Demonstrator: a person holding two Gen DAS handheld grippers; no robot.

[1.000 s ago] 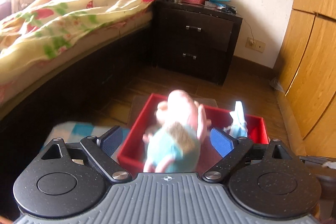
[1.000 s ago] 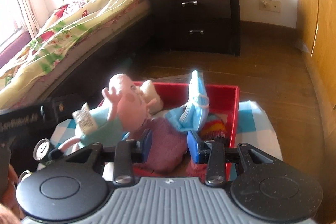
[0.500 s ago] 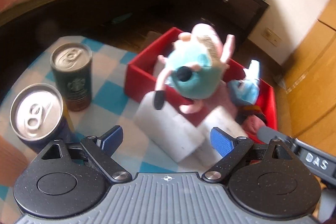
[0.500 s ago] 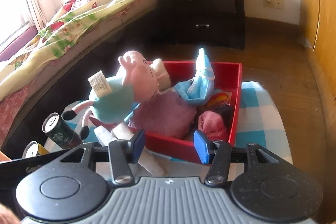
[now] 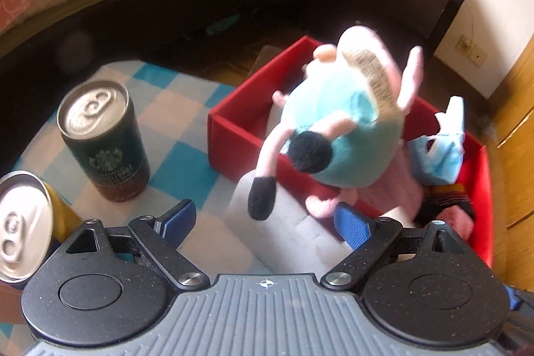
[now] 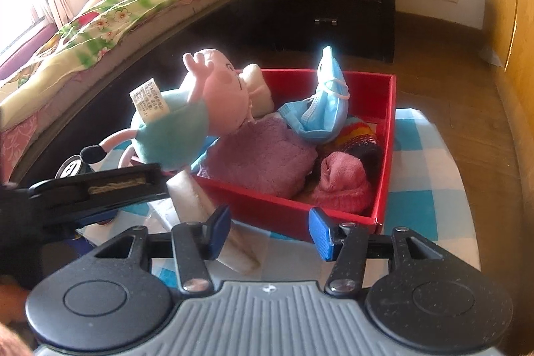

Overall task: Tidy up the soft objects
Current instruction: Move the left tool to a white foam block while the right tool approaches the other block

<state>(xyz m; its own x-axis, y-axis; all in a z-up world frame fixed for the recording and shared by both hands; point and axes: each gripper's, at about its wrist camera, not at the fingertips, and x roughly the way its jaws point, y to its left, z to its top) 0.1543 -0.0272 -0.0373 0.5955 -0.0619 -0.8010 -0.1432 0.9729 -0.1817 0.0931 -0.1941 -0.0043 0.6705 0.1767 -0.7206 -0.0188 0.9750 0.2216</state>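
Left gripper gapes wide and empty, the pink pig plush in its teal dress draped just ahead over the near wall of the red rectangular box. Only this view catches the dark green drink can off its left finger, a silver-topped can cut off at the edge. Right gripper, parted and empty, alone shows the box's filling: purple fleece cloth, blue face mask, pink knit bundle. The white slab sits partly hidden behind its left finger.
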